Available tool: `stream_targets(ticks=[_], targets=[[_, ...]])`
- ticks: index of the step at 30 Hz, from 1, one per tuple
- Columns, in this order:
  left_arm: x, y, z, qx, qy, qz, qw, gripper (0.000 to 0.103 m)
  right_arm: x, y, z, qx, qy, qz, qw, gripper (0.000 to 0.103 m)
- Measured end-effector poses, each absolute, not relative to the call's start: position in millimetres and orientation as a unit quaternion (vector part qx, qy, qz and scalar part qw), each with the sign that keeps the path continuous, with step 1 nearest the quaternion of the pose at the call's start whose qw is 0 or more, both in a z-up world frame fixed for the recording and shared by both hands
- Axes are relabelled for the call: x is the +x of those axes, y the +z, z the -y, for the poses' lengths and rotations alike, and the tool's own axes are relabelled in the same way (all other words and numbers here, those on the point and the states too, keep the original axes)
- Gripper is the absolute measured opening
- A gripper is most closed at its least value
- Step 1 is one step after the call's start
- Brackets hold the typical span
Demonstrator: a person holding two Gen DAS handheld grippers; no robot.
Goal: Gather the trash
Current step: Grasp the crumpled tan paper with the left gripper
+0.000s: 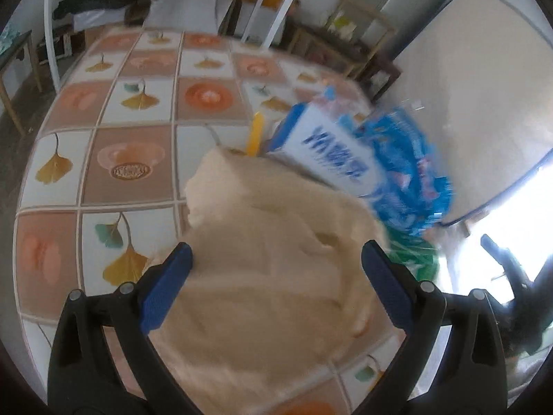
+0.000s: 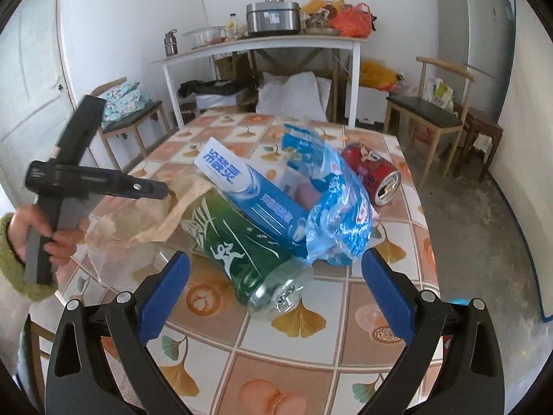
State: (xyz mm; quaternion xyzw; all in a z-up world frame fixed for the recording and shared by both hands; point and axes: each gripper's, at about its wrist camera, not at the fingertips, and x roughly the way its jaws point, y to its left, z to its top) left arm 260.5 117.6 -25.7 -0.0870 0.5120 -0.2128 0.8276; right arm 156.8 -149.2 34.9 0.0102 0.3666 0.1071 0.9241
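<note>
The trash sits in a loose heap on the tiled surface (image 2: pixel 304 342), and the green can (image 2: pixel 242 252) at its near side serves as the landmark. It lies on its side with its crushed silver end turned toward the right wrist camera.

The right gripper (image 2: pixel 274 297) hangs just in front of that silver end, low over the surface, its blue fingers (image 2: pixel 166 297) spread wide on either side of the can and touching nothing.

To the left of the green can, the person's left hand (image 2: pixel 45 238), in a fuzzy green cuff, grips the handle of the left gripper (image 1: pixel 276 290), which reaches in toward the heap from the side. Its black arm ends at a crumpled tan paper bag (image 2: pixel 162 214) that leans against the can. In the left wrist view this bag fills the space between the spread blue fingers (image 1: pixel 166 290); the picture is blurred, and I cannot tell whether the fingers press on the paper or only frame it.

Resting on top of the green can is a blue-and-white toothpaste box (image 2: pixel 255 190), tilted, with a crinkled blue plastic wrapper (image 2: pixel 338 221) just to its right. Behind and right of the green can, a dented red can (image 2: pixel 373 173) lies on its side, open end toward the camera.
</note>
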Motion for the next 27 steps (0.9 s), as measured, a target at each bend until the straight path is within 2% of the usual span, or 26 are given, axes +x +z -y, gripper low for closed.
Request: stream_targets(ticks=[2, 3, 5, 9, 11, 13, 21, 26, 27], targets=[[267.1, -34.6, -116.5, -0.082, -0.210, -0.528, 0.819, 0.074, 160.3, 35.1, 150.8, 0.017, 0.105, -0.368, 0.924, 0.097], [268.3, -37.6, -116.9, -0.083, -0.209, -0.534, 0.815, 0.072, 159.9, 35.5, 152.4, 0.020, 0.105, -0.367, 0.924, 0.097], [268.8, -40.3, -121.7, -0.099, -0.213, -0.540, 0.808, 0.058, 161.5, 36.0, 154.1, 0.024, 0.105, -0.366, 0.924, 0.097], [269.1, -39.3, -130.1, -0.113, -0.212, -0.535, 0.810, 0.035, 162.1, 35.3, 154.2, 0.031, 0.108, -0.369, 0.923, 0.097], [266.6, -36.9, -134.5, -0.120, -0.213, -0.530, 0.812, 0.015, 161.4, 36.3, 154.4, 0.034, 0.109, -0.368, 0.923, 0.097], [262.8, -32.5, -139.3, -0.126, -0.212, -0.519, 0.818, 0.005, 159.7, 37.9, 155.7, 0.035, 0.109, -0.366, 0.924, 0.097], [225.0, 14.2, -174.5, -0.167, -0.207, -0.426, 0.865, 0.002, 152.3, 48.4, 168.0, 0.051, 0.106, -0.353, 0.928, 0.097], [169.2, 47.6, -192.4, -0.174, -0.220, -0.361, 0.889, 0.002, 143.0, 61.5, 168.9, 0.070, 0.135, -0.327, 0.933, 0.096], [157.2, 50.9, -193.6, -0.175, -0.225, -0.352, 0.891, 0.002, 139.9, 66.4, 166.6, 0.073, 0.148, -0.318, 0.934, 0.093]])
